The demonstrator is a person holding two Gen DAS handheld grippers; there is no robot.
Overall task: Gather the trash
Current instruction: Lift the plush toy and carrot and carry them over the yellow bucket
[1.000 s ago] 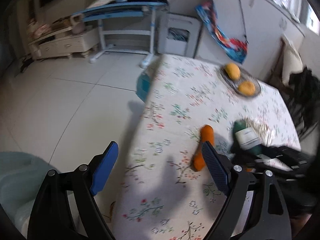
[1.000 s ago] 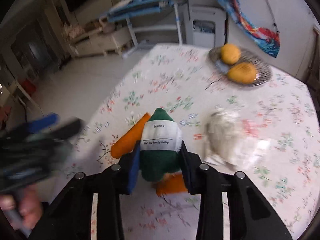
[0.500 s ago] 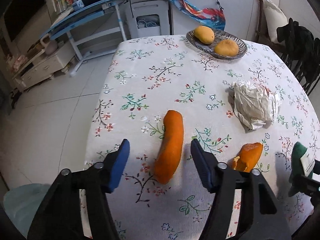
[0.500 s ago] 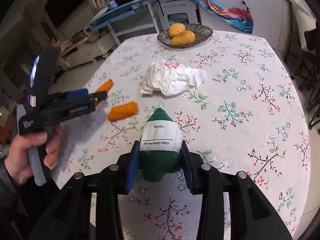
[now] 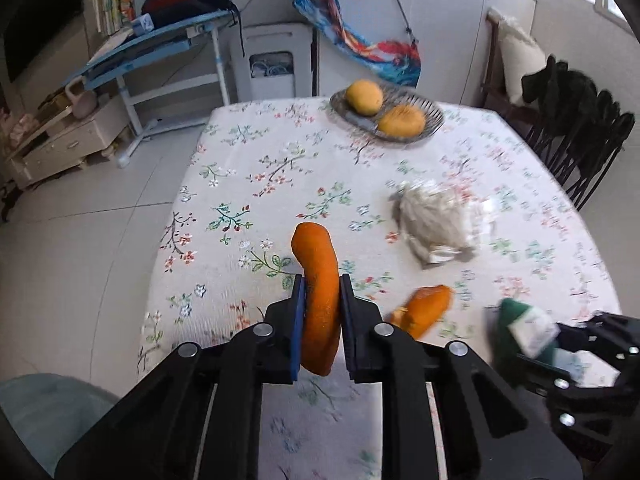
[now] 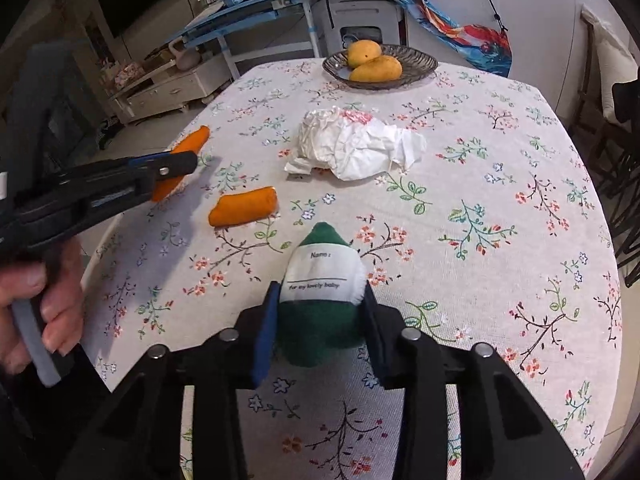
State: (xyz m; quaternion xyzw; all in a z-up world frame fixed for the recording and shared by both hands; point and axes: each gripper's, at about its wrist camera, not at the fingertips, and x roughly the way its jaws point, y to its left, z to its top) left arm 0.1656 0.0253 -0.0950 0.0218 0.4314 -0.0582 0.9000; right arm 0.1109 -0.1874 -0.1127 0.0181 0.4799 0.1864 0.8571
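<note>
Between the blue pads of the left hand-held gripper (image 5: 320, 308) sits a long orange peel (image 5: 318, 280), and the jaws are closing on it, the pads touching both its sides; its far end curves out past the fingertips over the flowered tabletop (image 5: 248, 168). Just to the right of it lies a shorter orange peel (image 5: 426, 308), flat on the cloth. Further right, the right hand-held gripper (image 6: 320, 320) pinches a green pouch (image 6: 322, 304) with a white label, its pads pressed against the pouch's sides, and the pouch stands above the near part of the tabletop. A hand (image 6: 36, 300) grips the left tool's handle at the near left edge. Beyond the peels, near the middle of the tabletop, rests a crumpled white paper (image 6: 356, 148), apart from both grippers. At the far end stands a woven tray (image 6: 416, 60) holding two mangoes (image 6: 374, 68) side by side. Past the tabletop's far left corner a blue desk (image 5: 160, 44) stands on the tiled floor.
</note>
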